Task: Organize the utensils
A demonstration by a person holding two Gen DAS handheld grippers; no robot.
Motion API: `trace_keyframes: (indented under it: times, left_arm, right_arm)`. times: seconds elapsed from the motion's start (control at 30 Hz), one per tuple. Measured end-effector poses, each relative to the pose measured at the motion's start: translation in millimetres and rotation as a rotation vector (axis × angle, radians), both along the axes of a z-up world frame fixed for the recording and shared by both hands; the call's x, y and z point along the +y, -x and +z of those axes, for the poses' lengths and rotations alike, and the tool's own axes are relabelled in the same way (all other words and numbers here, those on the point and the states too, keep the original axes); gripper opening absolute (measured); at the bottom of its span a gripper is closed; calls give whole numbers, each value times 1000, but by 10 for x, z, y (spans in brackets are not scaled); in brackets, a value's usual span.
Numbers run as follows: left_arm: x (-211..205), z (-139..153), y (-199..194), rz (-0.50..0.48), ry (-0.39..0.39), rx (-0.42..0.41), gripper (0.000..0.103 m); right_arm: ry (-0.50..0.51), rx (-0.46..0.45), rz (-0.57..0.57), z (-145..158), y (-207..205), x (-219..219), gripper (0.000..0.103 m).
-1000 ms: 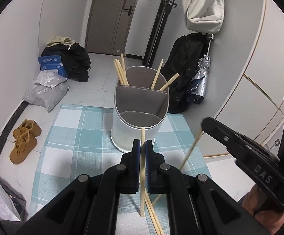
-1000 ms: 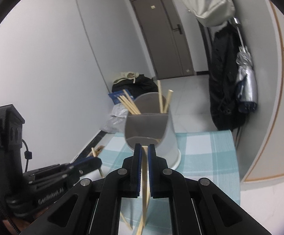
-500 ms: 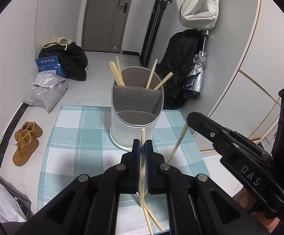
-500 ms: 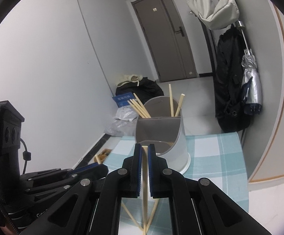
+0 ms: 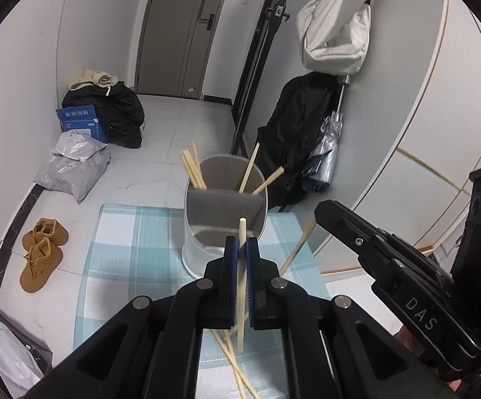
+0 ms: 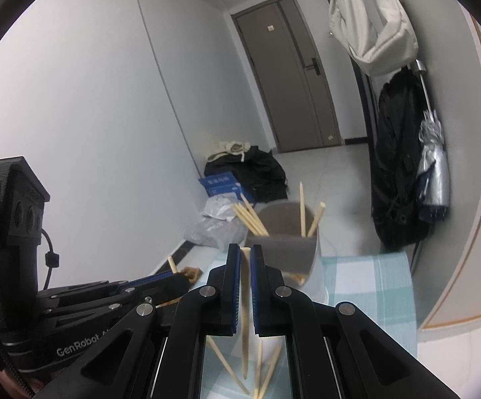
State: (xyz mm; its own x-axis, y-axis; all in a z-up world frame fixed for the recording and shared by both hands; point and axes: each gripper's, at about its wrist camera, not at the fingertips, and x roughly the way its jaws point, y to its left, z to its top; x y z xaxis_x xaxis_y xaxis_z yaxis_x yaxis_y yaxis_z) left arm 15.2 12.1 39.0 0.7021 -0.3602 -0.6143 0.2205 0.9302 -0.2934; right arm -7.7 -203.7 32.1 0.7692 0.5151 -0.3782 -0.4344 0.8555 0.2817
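A white divided utensil holder (image 5: pixel 207 249) stands on a blue-checked table mat (image 5: pixel 131 249), with several wooden chopsticks in its back compartment (image 5: pixel 192 169). My left gripper (image 5: pixel 241 242) is shut on one upright chopstick (image 5: pixel 241 286), above and in front of the holder. My right gripper (image 6: pixel 245 252) is shut on another chopstick (image 6: pixel 245 319), raised to the right of the left one; it also shows in the left wrist view (image 5: pixel 327 209). Loose chopsticks (image 5: pixel 237 365) lie on the mat below. The holder shows in the right wrist view (image 6: pixel 287 252).
The mat's table is small, with floor beyond its edges. Brown shoes (image 5: pixel 41 252), grey bags (image 5: pixel 74 169) and a blue box (image 5: pixel 79 121) lie on the floor left. A black coat and umbrella (image 5: pixel 327 153) hang right of the holder.
Both grippers have risen and pulled back with their chopsticks. The holder now looks smaller and farther off. Both stay shut.
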Motion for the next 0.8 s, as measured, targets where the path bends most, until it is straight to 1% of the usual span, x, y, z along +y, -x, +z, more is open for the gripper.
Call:
trace_keyframes:
  times: [0.13,0.27,0.37,0.53,0.67,0.8]
  left_arm:
    - [9,132,-103,5,10,-4,1]
    - [-6,326,-242,4,16,-17,1]
    - [5,467,-355,6,34,-35,1]
    - [53,675,-635,24,58,-55,1]
    - [100,731,-860,34,76,-61,1]
    - [118,748,-1049,41,87,-67,1]
  right_arm:
    - [-9,-10,12,182,-71,32,5]
    - [-6,-32,17,404,-183,52,5]
    - [-9,-52,10,618,-325,54,5]
    - [-18,-65,1,894,-603,61,5]
    - [4,-88,5,1065,-843,96,5]
    - [21,-95,-5,1111,-1098,102,5]
